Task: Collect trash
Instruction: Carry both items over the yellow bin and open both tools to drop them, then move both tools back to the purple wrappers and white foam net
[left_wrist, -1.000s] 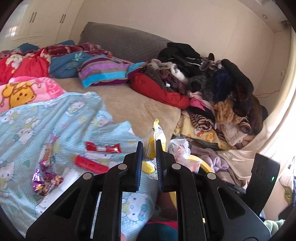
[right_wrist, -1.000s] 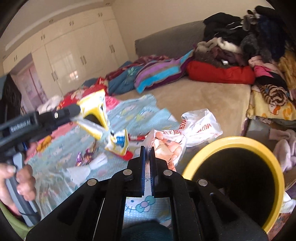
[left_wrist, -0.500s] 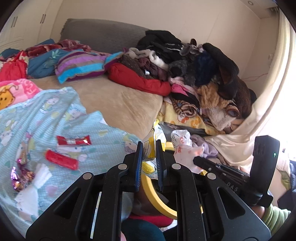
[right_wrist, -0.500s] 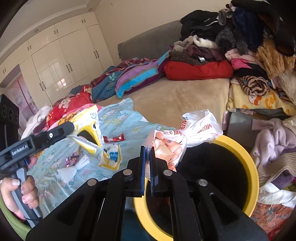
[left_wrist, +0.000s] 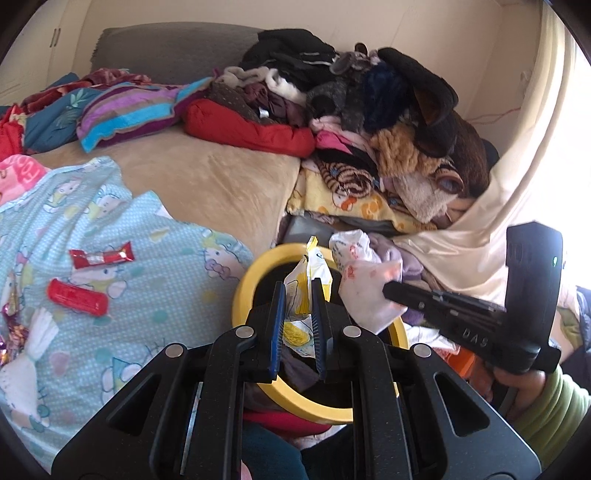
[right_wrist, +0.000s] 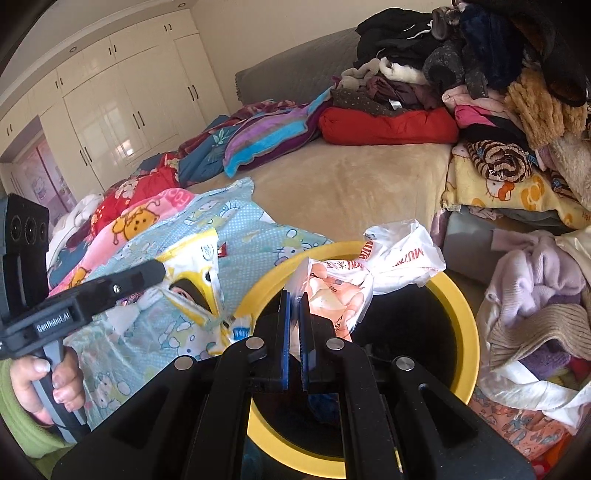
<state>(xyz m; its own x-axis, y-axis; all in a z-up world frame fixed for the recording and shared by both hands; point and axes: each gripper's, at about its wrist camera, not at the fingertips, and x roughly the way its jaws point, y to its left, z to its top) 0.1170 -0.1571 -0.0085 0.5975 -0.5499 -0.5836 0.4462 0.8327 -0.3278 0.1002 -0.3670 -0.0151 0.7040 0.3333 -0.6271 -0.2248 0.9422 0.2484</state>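
Left wrist view: a yellow-white snack wrapper (left_wrist: 308, 288) is pinched in the left gripper (left_wrist: 298, 295), with the yellow bin (left_wrist: 243, 291) directly below, presumably for dropping. A crumpled plastic bag (right_wrist: 373, 273) is clamped in the right gripper (right_wrist: 294, 306) above the same rim.

The round yellow plastic bin (right_wrist: 467, 325) has a smooth, slightly glossy rim. Thin crinkled white plastic bag (right_wrist: 391, 258) looks shiny, as does the creased yellow-and-white plastic wrapper (left_wrist: 314, 273). Two red foil-like snack wrappers (left_wrist: 101, 254) gleam on the matt light-blue printed cotton sheet (left_wrist: 155, 295). The beige bed cover (left_wrist: 221, 184) looks soft and plush. The black tool (left_wrist: 299, 306) is matt plastic with bright metal screws.
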